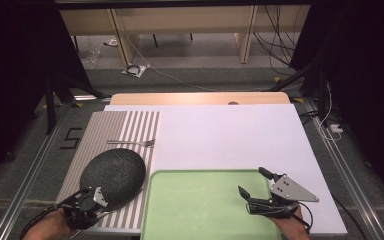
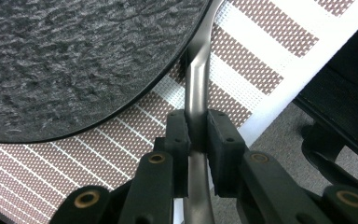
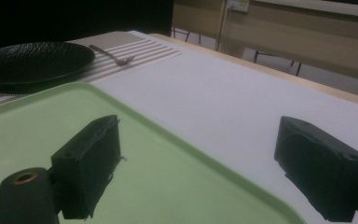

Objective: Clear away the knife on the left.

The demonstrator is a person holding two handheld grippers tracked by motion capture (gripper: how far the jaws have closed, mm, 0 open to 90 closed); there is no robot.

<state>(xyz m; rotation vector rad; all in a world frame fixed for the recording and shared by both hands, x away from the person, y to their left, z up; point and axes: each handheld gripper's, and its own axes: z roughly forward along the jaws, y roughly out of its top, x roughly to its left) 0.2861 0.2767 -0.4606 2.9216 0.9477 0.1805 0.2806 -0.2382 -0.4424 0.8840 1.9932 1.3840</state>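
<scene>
Left gripper (image 2: 196,140) pinches a metal utensil handle (image 2: 196,88) lying half under the dark plate's (image 1: 113,175) rim on the striped placemat (image 1: 130,127), likely to draw it free; right gripper (image 1: 256,187) hovers spread-jawed above the green tray (image 1: 200,210).

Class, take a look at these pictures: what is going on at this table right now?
A person works with two handheld grippers. The left gripper is shut on the handle of a metal utensil whose far end lies under the round black textured plate on the striped placemat. The right gripper hangs open above the empty pale green tray. A silver fork lies beyond the plate.
</scene>
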